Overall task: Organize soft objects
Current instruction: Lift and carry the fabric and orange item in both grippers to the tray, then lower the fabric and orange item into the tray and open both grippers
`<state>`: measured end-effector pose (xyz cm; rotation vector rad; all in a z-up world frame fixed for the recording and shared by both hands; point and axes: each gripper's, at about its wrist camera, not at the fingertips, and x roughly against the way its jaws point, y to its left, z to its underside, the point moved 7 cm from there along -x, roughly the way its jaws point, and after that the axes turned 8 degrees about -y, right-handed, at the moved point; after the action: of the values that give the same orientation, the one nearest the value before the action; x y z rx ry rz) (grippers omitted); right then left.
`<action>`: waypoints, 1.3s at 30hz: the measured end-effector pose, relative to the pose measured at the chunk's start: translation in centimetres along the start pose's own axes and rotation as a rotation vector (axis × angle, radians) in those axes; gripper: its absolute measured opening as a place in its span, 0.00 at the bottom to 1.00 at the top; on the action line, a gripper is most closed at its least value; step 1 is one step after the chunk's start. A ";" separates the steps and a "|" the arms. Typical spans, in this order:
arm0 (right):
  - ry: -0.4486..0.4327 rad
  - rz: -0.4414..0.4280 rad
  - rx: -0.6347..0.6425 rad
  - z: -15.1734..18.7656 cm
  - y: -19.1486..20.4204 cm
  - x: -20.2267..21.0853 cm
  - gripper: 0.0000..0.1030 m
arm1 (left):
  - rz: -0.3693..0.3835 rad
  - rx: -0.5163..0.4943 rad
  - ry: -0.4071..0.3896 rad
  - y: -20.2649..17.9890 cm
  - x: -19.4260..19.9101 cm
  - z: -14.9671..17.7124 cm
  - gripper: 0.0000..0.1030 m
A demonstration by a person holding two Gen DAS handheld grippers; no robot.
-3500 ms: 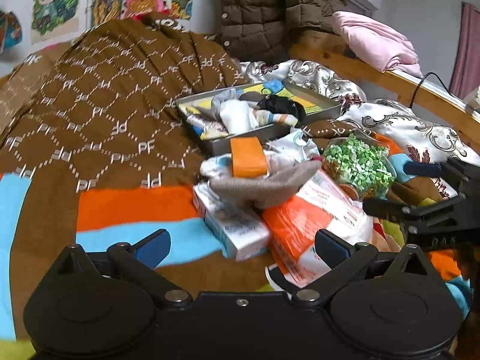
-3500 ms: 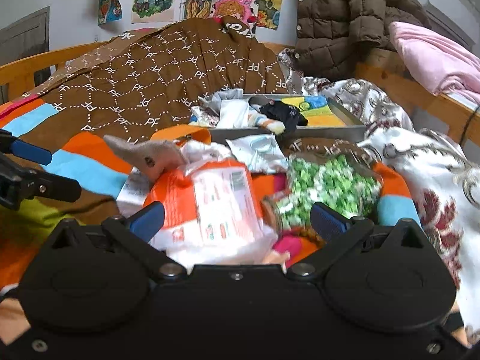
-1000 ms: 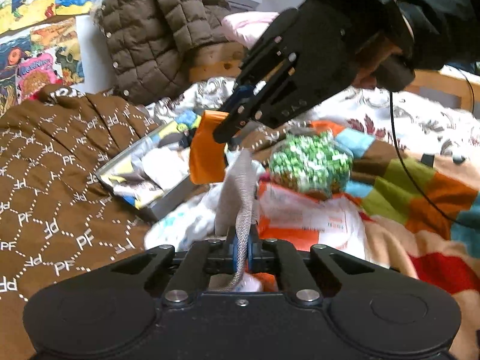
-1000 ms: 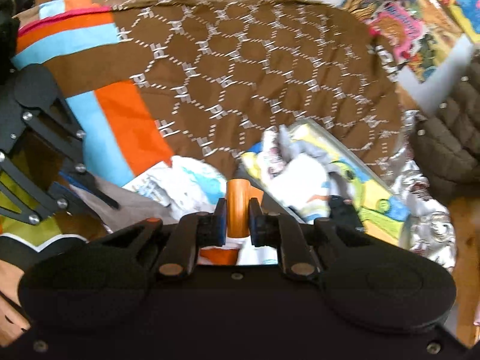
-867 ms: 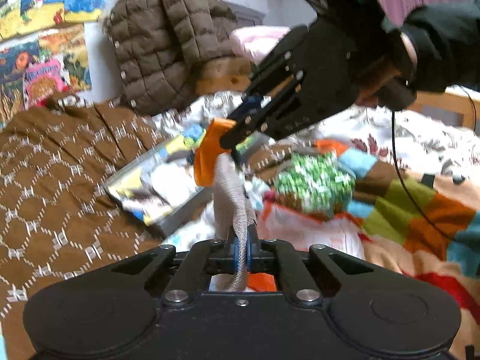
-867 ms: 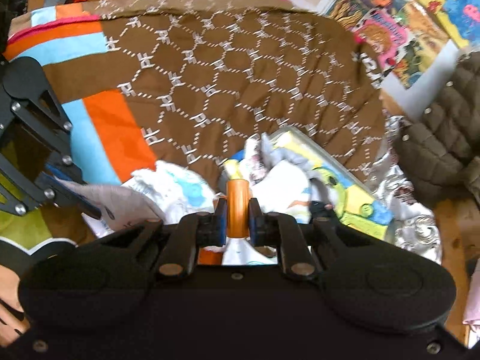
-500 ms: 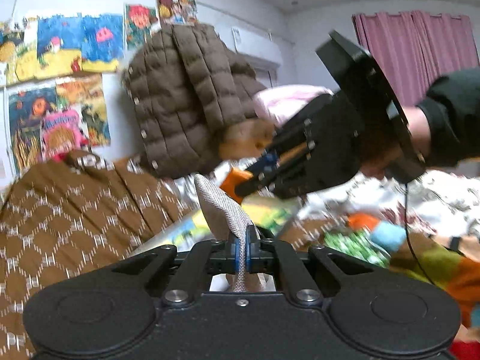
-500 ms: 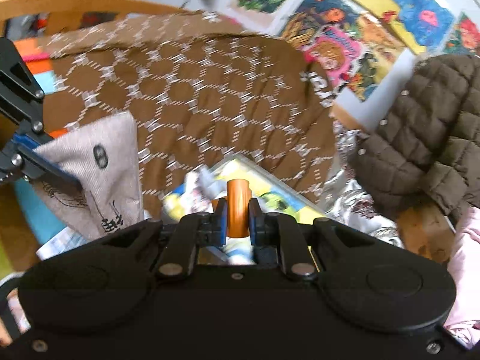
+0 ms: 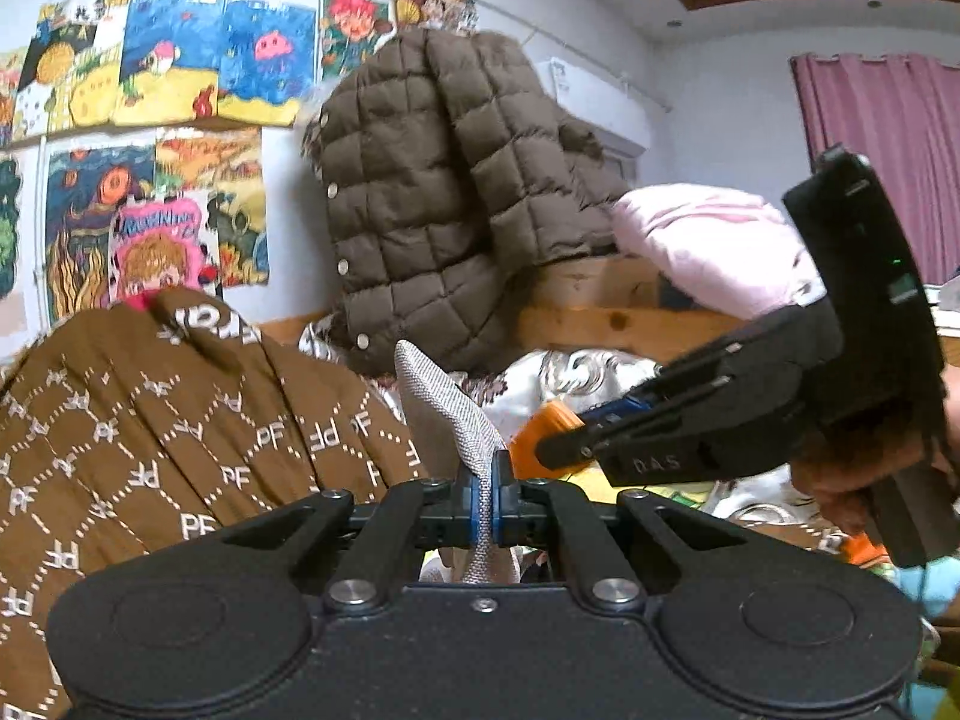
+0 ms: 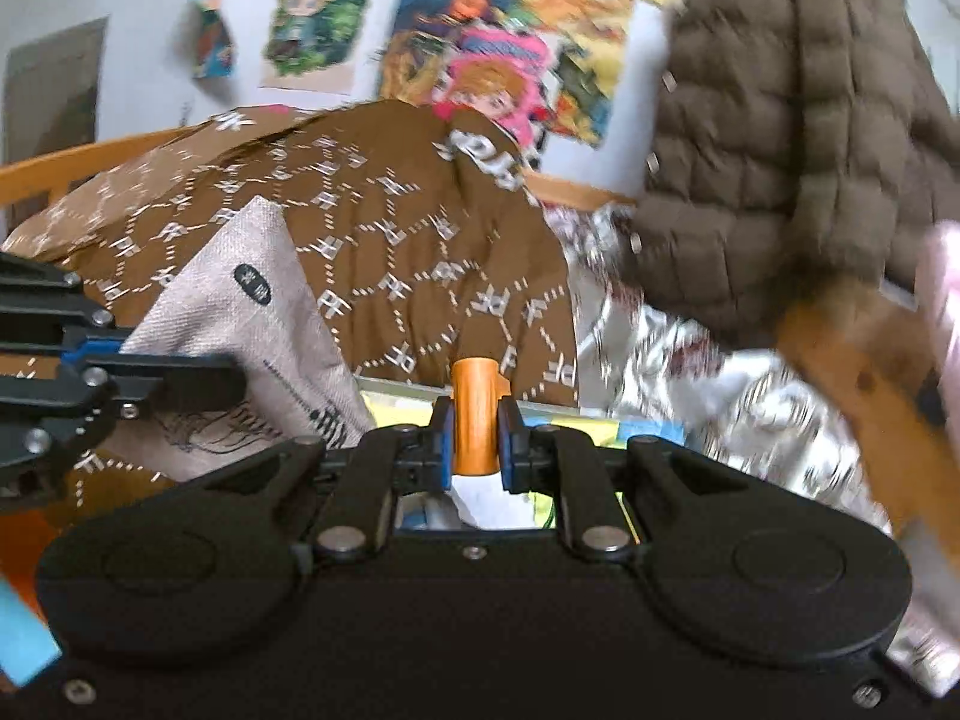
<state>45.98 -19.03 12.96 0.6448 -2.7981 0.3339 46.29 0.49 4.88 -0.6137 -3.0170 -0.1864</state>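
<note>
My left gripper (image 9: 487,504) is shut on a grey woven sock (image 9: 447,414) that stands up between its blue pads. The same sock (image 10: 264,336) shows as a flat printed grey cloth in the right wrist view, pinched by the left gripper (image 10: 120,360) at the left edge. My right gripper (image 10: 476,444) is shut on an orange cloth band (image 10: 474,414) with white fabric hanging below it. In the left wrist view the right gripper (image 9: 564,438) comes in from the right, held by a hand, the orange cloth (image 9: 540,432) at its tip. The tin tray (image 10: 420,396) lies just beneath, mostly hidden.
A brown patterned quilt (image 9: 150,438) is heaped on the left. A brown puffer jacket (image 9: 456,210) hangs on the wooden bed rail (image 9: 606,324), with a pink garment (image 9: 708,246) beside it. Posters (image 9: 156,138) cover the wall. Silvery patterned bedding (image 10: 708,378) lies to the right.
Both grippers have lifted their cloths off the pile and carried them up and toward the tray and jacket; the snack bags and coloured blanket have dropped out of view. The right gripper has rolled.
</note>
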 end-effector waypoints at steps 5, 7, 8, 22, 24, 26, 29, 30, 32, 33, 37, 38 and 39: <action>0.067 0.020 -0.106 2.9 -2.5 -3.1 0.08 | 0.010 0.074 0.052 -0.8 -3.4 2.1 0.03; 0.097 0.039 -0.118 4.0 -3.5 -3.9 0.08 | 0.018 0.096 0.072 -1.2 -4.4 2.9 0.03; 0.112 0.047 -0.121 4.4 -3.7 -4.4 0.08 | 0.024 0.113 0.086 -1.4 -5.0 3.3 0.03; 0.230 0.164 -0.197 10.8 -5.2 -2.5 0.18 | 0.084 0.171 0.192 -4.4 -7.4 6.5 0.09; 0.231 0.175 -0.192 11.2 -5.3 -1.8 0.24 | 0.084 0.172 0.197 -4.7 -7.5 6.5 0.12; 0.233 0.193 -0.190 11.1 -5.7 -0.9 0.30 | 0.083 0.178 0.204 -4.9 -7.7 6.6 0.16; 0.222 0.231 -0.195 10.7 -6.9 0.6 0.39 | 0.075 0.190 0.227 -5.4 -8.3 6.9 0.20; 0.220 0.241 -0.195 10.6 -7.2 1.1 0.41 | 0.072 0.187 0.233 -5.7 -8.4 7.1 0.22; 0.214 0.255 -0.189 10.2 -7.8 2.3 0.45 | 0.067 0.181 0.243 -6.3 -8.7 7.2 0.24; 0.210 0.258 -0.185 10.1 -8.1 2.8 0.48 | 0.063 0.179 0.243 -6.5 -8.8 7.1 0.24; 0.188 0.266 -0.161 9.4 -9.0 5.0 0.55 | 0.051 0.164 0.241 -7.3 -8.5 6.7 0.32; 0.181 0.266 -0.153 9.2 -9.2 5.5 0.57 | 0.048 0.159 0.242 -7.4 -8.3 6.6 0.34; 0.174 0.268 -0.146 9.0 -9.4 6.1 0.60 | 0.047 0.155 0.241 -7.5 -8.1 6.5 0.38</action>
<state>43.24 -32.20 7.79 0.1976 -2.7082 0.2193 50.63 -8.61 -3.01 -0.5995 -2.7505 -0.0214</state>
